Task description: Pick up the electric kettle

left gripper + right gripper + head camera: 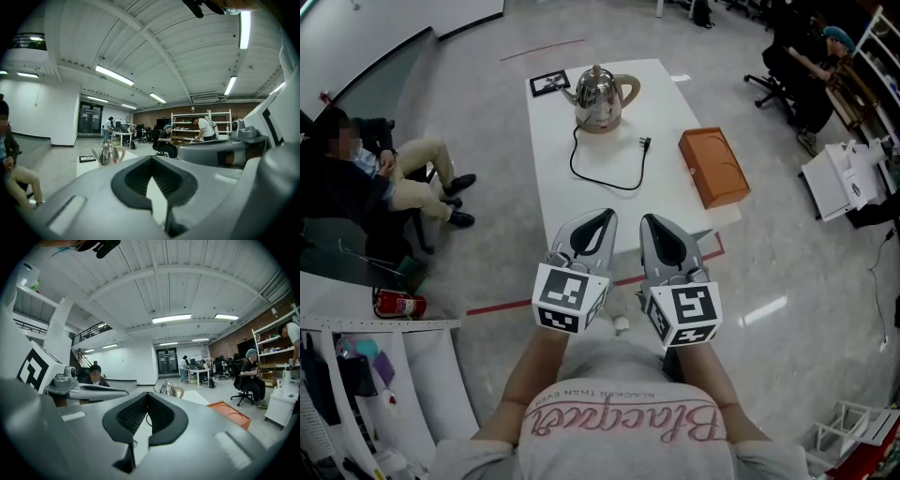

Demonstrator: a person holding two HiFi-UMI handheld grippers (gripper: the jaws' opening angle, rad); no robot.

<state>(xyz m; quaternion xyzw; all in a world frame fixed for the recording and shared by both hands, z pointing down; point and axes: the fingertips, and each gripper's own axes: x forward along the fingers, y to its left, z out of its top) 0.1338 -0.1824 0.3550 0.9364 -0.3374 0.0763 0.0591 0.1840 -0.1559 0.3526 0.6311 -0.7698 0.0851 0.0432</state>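
Note:
The steel electric kettle (pixel 598 97) with a beige handle stands at the far end of the white table (pixel 581 192). Its black cord (pixel 609 173) loops toward me and ends in a loose plug (pixel 644 142). My left gripper (pixel 607 216) and right gripper (pixel 649 220) hover side by side over the table's near edge, far short of the kettle, both shut and holding nothing. The kettle (pixel 108 154) appears small beyond the left gripper (pixel 151 158), and the kettle (pixel 167 390) sits just past the right gripper (pixel 146 394).
A black picture frame (pixel 549 82) lies left of the kettle. An orange box (pixel 713 166) rests at the table's right edge. A person (pixel 366 173) sits to the left, another person (pixel 811 66) at the far right. A fire extinguisher (pixel 398 303) lies on the floor.

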